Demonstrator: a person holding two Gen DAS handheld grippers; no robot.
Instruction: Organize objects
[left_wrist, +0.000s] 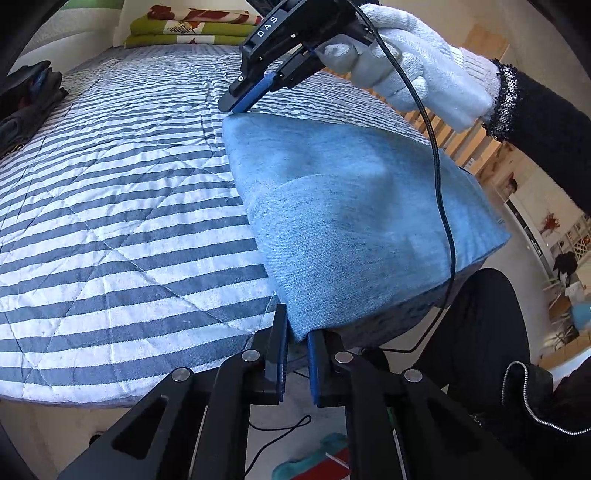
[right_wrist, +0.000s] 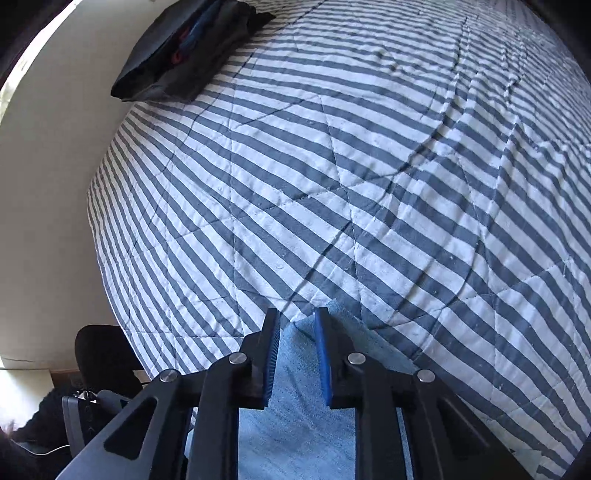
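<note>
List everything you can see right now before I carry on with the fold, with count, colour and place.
Denim garment: one, light blue, folded, held over the near edge of the bed by two corners.
Quilt: one, blue-grey and white stripes, covering the bed.
Dark clothes pile: one, black with red and blue showing, at the bed's far left side.
Folded blankets: one stack, green with red and white pattern, at the head of the bed.
Left claw: one, black with blue pads, shut on the garment's near corner.
Right claw: one, same colours, shut on the far corner.
Right hand: one, white glove, black sleeve, gripping the right claw's handle.
</note>
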